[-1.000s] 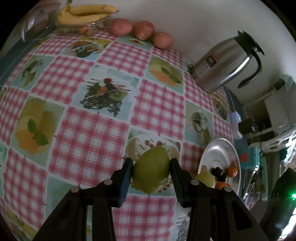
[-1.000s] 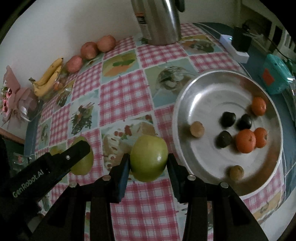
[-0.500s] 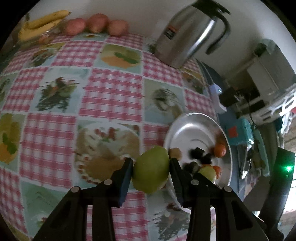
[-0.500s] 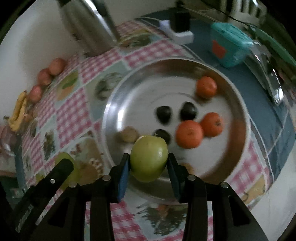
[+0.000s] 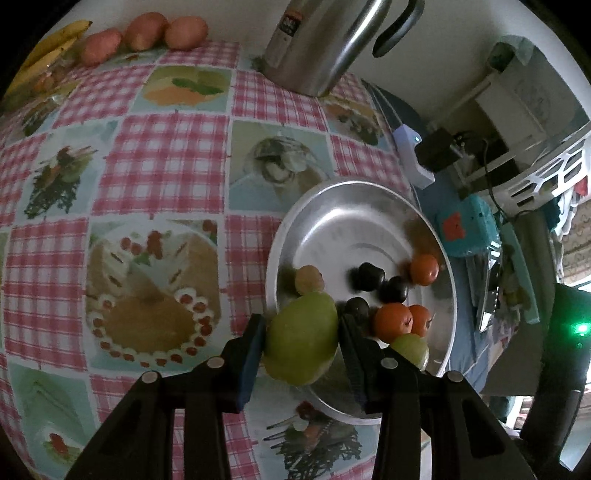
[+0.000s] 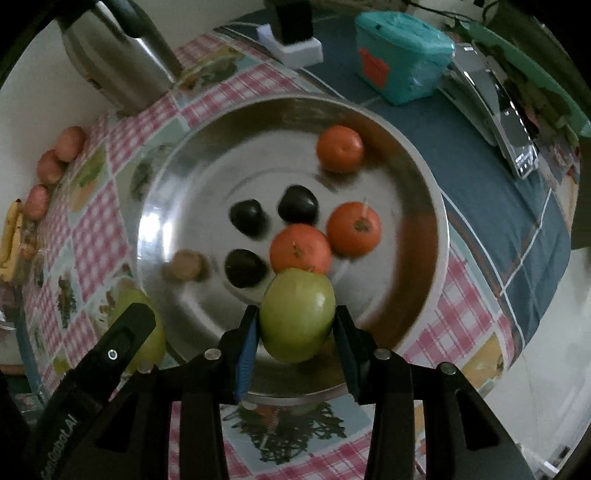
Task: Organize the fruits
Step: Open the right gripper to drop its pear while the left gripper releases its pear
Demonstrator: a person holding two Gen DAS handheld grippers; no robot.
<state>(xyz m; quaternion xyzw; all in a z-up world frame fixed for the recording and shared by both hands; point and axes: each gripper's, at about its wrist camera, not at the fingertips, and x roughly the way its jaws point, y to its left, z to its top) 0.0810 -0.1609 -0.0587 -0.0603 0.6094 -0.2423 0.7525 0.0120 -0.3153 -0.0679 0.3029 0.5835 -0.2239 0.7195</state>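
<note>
1. Left gripper [image 5: 301,345] is clamped on a green apple [image 5: 301,341], pads on its two flanks, stem axis roughly across the view. The fruit hangs over the near-left rim of the steel plate [image 5: 332,206].
2. Right gripper [image 6: 295,325] is clamped on a second green apple [image 6: 297,314], held above the near part of the plate, just in front of the oranges [image 6: 301,249].
3. The plate already carries three oranges, three dark round fruits [image 6: 247,218] and a small brownish one [image 6: 184,264]. The near-left stretch of its floor looks free.
4. On the checked tablecloth [image 5: 162,162] by the wall: reddish fruits [image 5: 144,26] and bananas [image 5: 55,44], well apart from the plate. A steel jug [image 5: 325,40] stands behind it.
5. Handling, by judgement: these apples look firm, smooth and waxy, moderately heavy for the jaws. They likely tolerate a squeeze but bruise if dropped on metal.
6. Hold looks best across the widest girth, as both grippers have it; a grip nearer the top or bottom would probably slip.
7. Round fruit on a dished plate will likely roll toward the centre and knock the oranges; lower until touching before letting go.
</note>
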